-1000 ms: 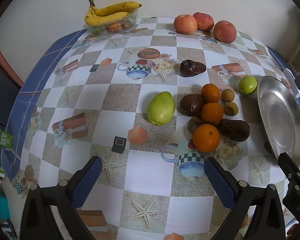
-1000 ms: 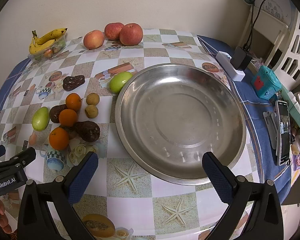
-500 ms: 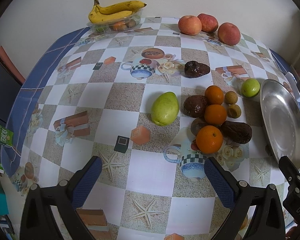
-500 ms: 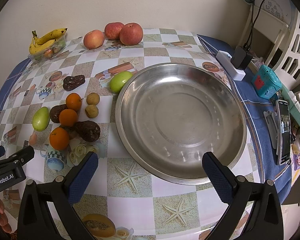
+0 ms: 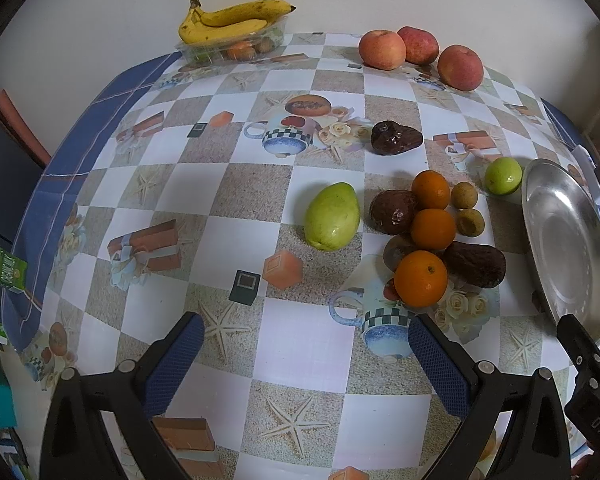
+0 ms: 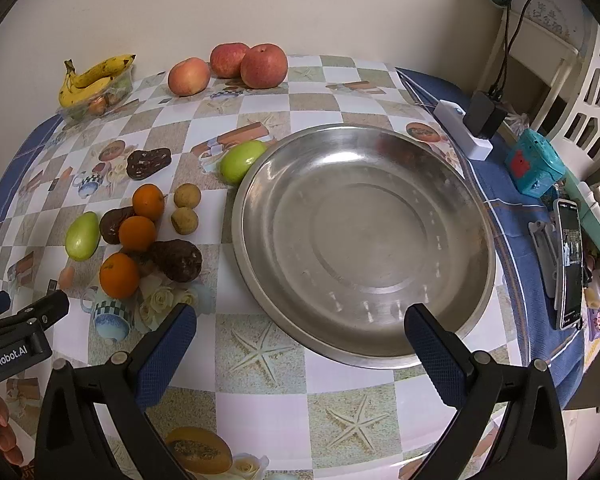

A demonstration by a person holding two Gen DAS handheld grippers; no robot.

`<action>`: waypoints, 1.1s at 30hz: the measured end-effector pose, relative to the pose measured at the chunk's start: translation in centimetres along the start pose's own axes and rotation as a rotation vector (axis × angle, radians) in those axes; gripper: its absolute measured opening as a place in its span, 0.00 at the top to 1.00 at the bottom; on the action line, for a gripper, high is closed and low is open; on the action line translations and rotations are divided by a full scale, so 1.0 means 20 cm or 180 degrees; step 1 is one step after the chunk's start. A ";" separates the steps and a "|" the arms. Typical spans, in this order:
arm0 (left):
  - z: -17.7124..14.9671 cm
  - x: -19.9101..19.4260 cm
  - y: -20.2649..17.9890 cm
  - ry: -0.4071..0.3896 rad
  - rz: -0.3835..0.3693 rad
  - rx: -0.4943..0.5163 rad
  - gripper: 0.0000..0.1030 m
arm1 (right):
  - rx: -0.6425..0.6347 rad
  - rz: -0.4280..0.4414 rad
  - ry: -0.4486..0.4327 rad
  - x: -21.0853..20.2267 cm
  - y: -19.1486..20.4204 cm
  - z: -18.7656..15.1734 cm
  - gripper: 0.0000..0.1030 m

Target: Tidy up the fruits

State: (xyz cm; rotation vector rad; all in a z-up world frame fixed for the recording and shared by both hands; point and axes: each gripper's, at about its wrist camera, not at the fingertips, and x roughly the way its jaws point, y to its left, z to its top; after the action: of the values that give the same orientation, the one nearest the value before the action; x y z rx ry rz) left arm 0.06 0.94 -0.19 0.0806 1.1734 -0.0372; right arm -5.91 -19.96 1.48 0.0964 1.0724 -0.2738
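Hovering over the table's (image 5: 300, 344) near edge, the left gripper (image 5: 302, 354) and right gripper (image 6: 300, 340) are both holding their fingers spread, gripping nothing. 3 oranges (image 5: 420, 278), dark fruits (image 5: 474, 264) and a green mango (image 5: 332, 216) are sitting mid-table beside the pan (image 6: 364, 240). 3 apples (image 6: 264, 66) and, apparently on a tray, bananas (image 5: 228, 22) are lying along the far edge.

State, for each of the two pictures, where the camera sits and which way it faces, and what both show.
Left wrist: on the left gripper, looking across the table at the oranges; its open fingers and part of the other gripper show.
Right wrist: on the right gripper, over the steel plate; open fingers show.
Shared: oranges, apples, bananas, plate.
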 end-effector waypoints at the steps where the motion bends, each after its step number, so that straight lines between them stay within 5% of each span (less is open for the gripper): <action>1: 0.00 0.00 0.00 -0.0001 -0.0002 0.0001 0.00 | -0.0002 0.0001 0.0002 0.00 0.01 0.00 0.00; 33: 0.00 0.01 0.01 0.0023 -0.0009 -0.0018 0.00 | -0.0029 0.0042 0.0065 0.01 0.01 0.00 0.00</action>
State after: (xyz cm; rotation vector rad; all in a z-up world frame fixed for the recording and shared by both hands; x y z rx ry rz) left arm 0.11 1.09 -0.37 0.0741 1.1809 -0.0361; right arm -5.68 -19.84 1.26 0.0983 1.0928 -0.2564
